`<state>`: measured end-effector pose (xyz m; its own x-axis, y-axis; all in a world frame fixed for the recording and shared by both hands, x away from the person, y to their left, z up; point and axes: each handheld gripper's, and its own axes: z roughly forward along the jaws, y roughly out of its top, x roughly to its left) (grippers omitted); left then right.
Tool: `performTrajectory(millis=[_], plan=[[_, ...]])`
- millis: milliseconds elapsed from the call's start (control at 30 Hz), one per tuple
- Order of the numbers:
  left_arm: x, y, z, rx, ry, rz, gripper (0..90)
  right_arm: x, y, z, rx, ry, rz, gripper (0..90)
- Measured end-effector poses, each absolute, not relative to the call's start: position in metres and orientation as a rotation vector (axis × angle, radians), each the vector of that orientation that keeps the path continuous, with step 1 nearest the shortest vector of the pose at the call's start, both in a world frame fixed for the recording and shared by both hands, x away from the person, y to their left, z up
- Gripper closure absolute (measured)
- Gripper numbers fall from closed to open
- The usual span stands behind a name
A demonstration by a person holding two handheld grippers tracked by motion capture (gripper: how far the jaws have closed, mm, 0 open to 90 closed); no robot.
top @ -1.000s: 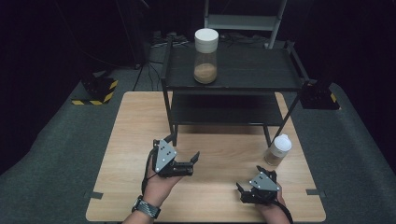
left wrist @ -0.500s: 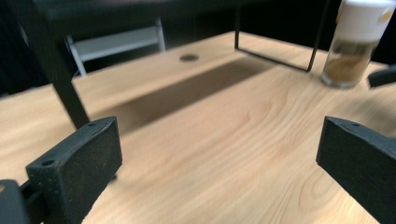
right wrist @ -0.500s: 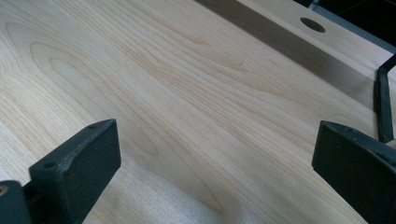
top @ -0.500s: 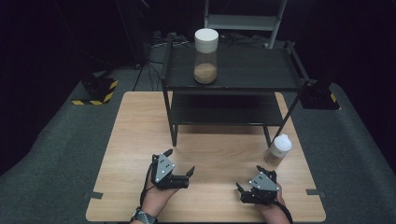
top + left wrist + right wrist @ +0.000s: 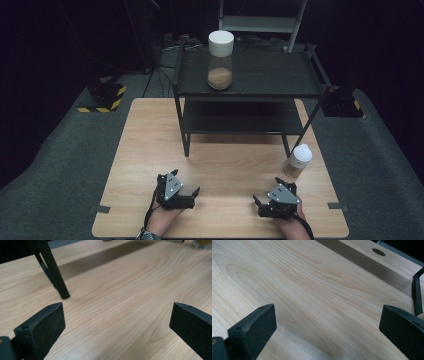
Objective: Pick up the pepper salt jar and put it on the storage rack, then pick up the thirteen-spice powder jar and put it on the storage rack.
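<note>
A tall clear jar [image 5: 220, 60] with a white lid and brown powder stands on the top shelf of a black rack [image 5: 260, 75]. A smaller white-lidded jar [image 5: 298, 161] sits on the wooden table [image 5: 150, 145] beside the rack's front right leg; its base [image 5: 203, 243] also shows in the left gripper view. My left gripper [image 5: 181, 184] [image 5: 117, 322] rests low near the table's front edge, open and empty, facing the rack's leg [image 5: 53, 272]. My right gripper [image 5: 272, 191] [image 5: 328, 322] is open and empty too, below and left of the small jar.
The rack spans the back half of the table, with a lower shelf [image 5: 245, 117] under the top one. A round hole [image 5: 378, 252] sits in the tabletop. Bare wood lies between both grippers and the rack. A yellow-black striped block [image 5: 102, 97] is on the floor at left.
My left gripper has drawn back toward the table's front edge and sits lower. The right gripper has hardly moved. Both jars stay put.
</note>
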<state>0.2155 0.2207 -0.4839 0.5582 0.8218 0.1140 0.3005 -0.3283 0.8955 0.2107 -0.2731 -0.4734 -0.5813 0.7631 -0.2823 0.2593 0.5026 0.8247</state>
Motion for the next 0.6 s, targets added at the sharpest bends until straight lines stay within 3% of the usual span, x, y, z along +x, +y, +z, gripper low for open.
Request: performTrajectory(millis=[600], plan=[[0.208, 0.207, -0.482, 1.981, 0.834, 0.812, 0.8, 0.212, -0.274, -0.473, 0.824, 2.110, 1.008, 0.0]])
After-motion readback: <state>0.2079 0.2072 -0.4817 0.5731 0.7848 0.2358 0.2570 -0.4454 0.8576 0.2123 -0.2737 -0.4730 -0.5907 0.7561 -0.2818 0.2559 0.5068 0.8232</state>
